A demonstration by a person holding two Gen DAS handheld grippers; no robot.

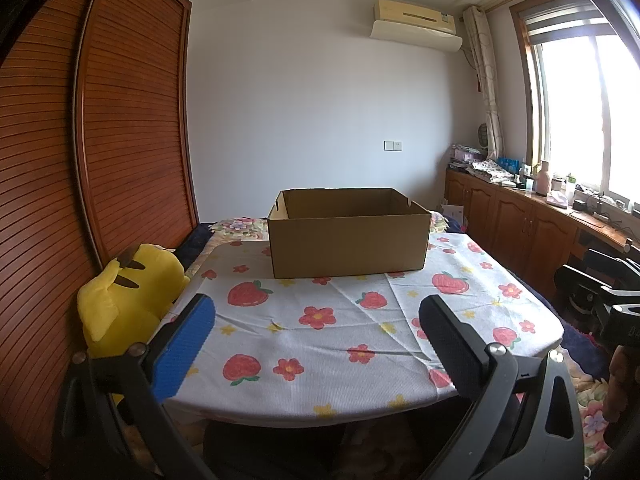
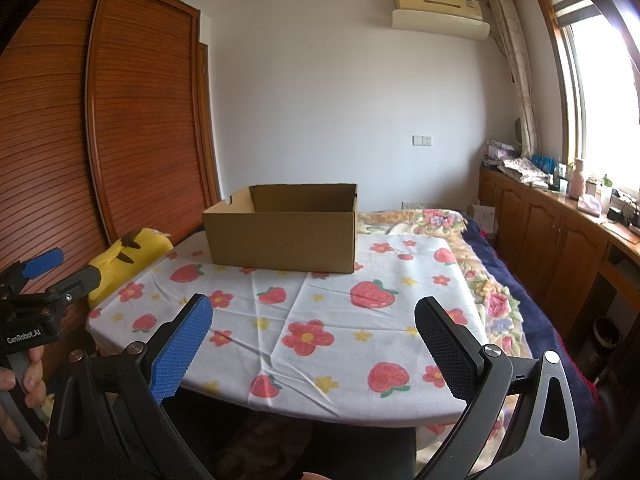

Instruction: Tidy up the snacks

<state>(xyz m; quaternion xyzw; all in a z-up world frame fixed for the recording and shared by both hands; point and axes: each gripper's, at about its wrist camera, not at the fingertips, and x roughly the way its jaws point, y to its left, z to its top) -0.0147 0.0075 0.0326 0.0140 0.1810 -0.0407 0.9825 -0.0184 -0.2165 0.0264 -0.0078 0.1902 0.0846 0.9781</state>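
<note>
On strawberry-print surface, plain cardboard box unlabelled, left claw spread, marked "GenRobot.AI", right claw spread.

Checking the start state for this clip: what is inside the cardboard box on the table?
Only the upper inner walls of the cardboard box show, bare brown card. Its near wall hides the floor and lower inside from both views, so whether snacks lie in it cannot be told. None show above the rim.
</note>
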